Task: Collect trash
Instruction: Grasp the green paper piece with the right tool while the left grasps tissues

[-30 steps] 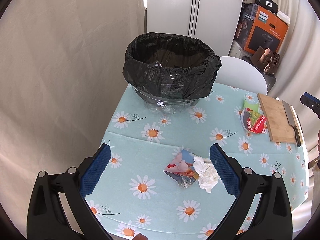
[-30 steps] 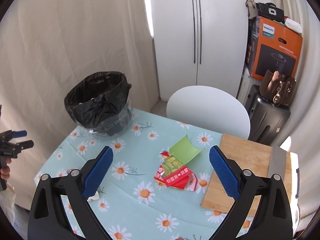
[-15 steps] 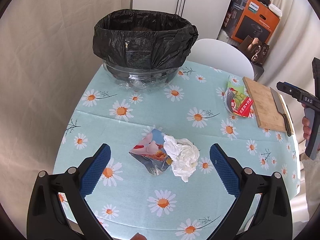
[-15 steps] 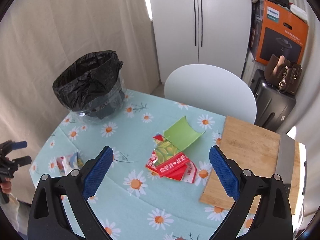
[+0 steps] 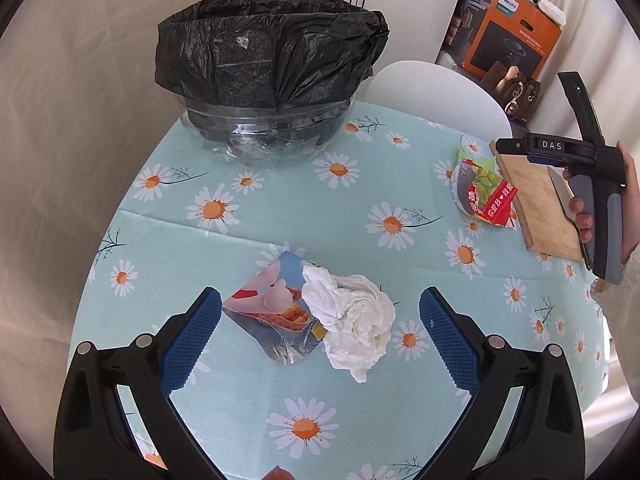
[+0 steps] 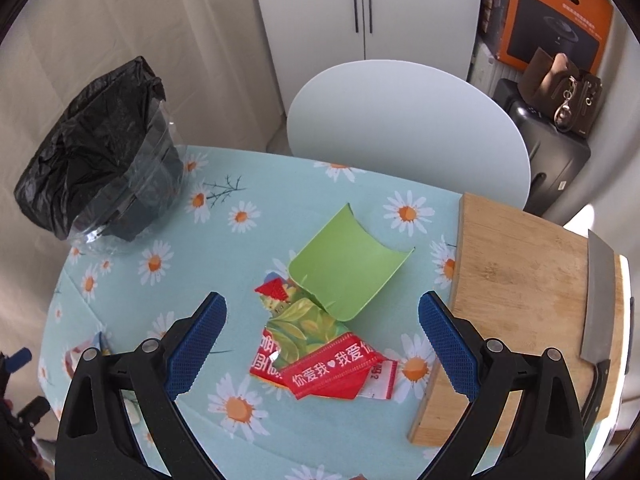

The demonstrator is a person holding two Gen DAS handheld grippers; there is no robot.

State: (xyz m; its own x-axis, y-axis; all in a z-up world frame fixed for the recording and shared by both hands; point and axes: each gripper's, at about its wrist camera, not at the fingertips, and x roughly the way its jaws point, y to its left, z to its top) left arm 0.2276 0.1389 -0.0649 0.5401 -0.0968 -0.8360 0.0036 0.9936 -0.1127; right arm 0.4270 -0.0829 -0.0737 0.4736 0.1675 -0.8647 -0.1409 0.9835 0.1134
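Note:
A crumpled white tissue (image 5: 354, 316) lies against a torn foil snack wrapper (image 5: 272, 312) on the daisy tablecloth (image 5: 280, 216). My left gripper (image 5: 320, 332) is open and empty, just above and astride both. A red and green torn wrapper (image 6: 320, 344) with a curled green card (image 6: 348, 268) lies near the cutting board; it also shows in the left wrist view (image 5: 486, 196). My right gripper (image 6: 322, 336) is open and empty above it. A bin lined with a black bag (image 5: 272, 64) stands at the table's far side, also in the right wrist view (image 6: 96, 152).
A wooden cutting board (image 6: 516, 300) with a cleaver (image 6: 598, 304) lies at the right edge of the table. A white chair (image 6: 404, 128) stands behind the table. An orange box (image 6: 552, 12), a handbag (image 6: 564, 92) and a white cabinet (image 6: 360, 8) are beyond it.
Both grippers have come closer to the table. The tissue and foil wrapper now lie between the left fingers, and the red and green wrapper between the right fingers. Both stay open.

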